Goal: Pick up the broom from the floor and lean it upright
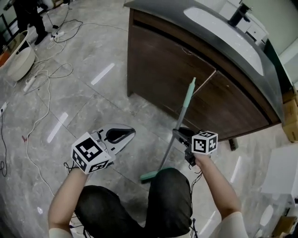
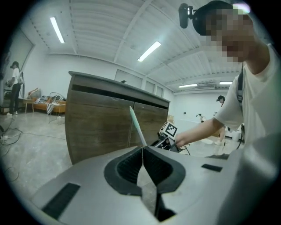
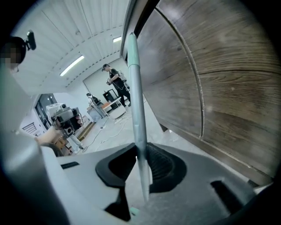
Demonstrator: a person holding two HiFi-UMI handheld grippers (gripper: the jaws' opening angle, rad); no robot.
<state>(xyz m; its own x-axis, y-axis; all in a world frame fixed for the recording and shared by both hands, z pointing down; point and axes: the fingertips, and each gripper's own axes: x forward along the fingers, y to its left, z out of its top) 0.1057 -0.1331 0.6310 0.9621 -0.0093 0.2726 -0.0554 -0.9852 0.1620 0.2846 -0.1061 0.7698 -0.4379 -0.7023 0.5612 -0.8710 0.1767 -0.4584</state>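
The broom (image 1: 178, 122) stands steeply tilted right in front of you. In the head view its long axis runs from the green head (image 1: 150, 176), low at 6 o'clock just beside your knee (image 1: 170, 190), up to the pale green handle tip (image 1: 193, 82). The tip points to about 1 o'clock, toward the wood front of the counter (image 1: 158, 65). I can't tell if the tip actually touches the wood, or if the head sits on the floor (image 1: 93, 93).

Your right hand-held gripper (image 1: 180, 135) is clamped on the grey part of the shaft, with the pads pressing it from both sides. The right gripper view shows the handle running straight up between them. Your left hand-held gripper (image 1: 131, 133) has nothing in it and its jaws are pressed together. It sits at 9 o'clock of the broom, well apart from it.

The floor is glossy grey marble-look tile with light streaks reflected in it. The counter has a dark top with a white sink (image 1: 223, 32) and a black faucet (image 1: 238, 14). White cables (image 1: 42, 79) snake across the floor at 10 o'clock, and a person (image 1: 28, 16) stands way up at 11 o'clock.
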